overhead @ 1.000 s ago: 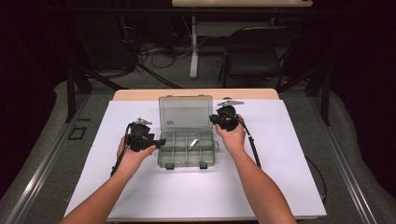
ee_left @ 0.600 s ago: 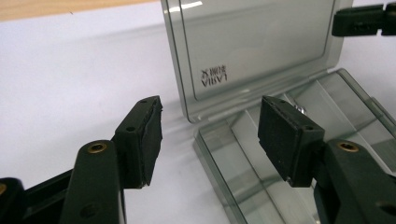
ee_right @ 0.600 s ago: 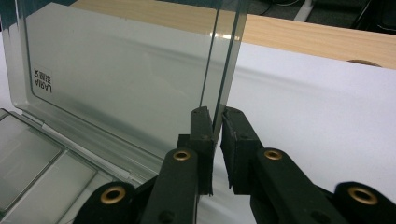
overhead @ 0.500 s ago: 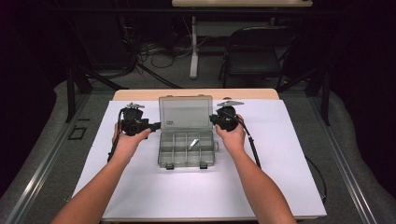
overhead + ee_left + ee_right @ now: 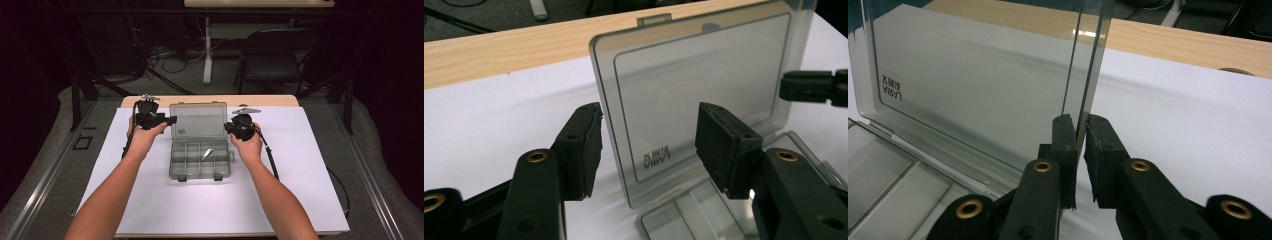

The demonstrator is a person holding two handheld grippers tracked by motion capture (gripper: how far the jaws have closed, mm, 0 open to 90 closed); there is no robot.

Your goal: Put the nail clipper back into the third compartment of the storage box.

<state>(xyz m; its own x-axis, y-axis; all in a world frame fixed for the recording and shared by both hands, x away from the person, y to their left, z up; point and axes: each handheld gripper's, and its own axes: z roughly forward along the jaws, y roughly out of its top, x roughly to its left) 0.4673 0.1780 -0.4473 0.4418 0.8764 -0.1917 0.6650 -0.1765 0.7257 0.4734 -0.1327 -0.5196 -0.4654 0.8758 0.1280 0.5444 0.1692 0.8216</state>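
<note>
While the organizer box [image 5: 201, 155] sits open near the middle of the far half of the white worktop [image 5: 300, 200], its clear lid [image 5: 198, 120] stands upright along the rear hinge. One small pale item [image 5: 208, 153] lies in a middle compartment; the remaining compartments appear empty. The right gripper [image 5: 1079, 131] is clamped on the right edge of the lid, its pads pressing the thin plastic from both sides. The left gripper [image 5: 646, 142] is level with the left edge of the lid, its jaws standing apart with the edge between them but not pressed; they have just been closing slightly, and no contact with the plastic is visible. Judged from this arrangement, the lid is raised and steadied, and the remaining work is either to fill the compartments or to lower and latch the lid; which of the two cannot be told. The white sheet covers a wooden table, whose bare strip [image 5: 270, 100] shows at the far edge. Beyond it are a dark folding chair [image 5: 272, 55], a table leg [image 5: 207, 50] and loose cables [image 5: 160, 55] on a grey floor.
</note>
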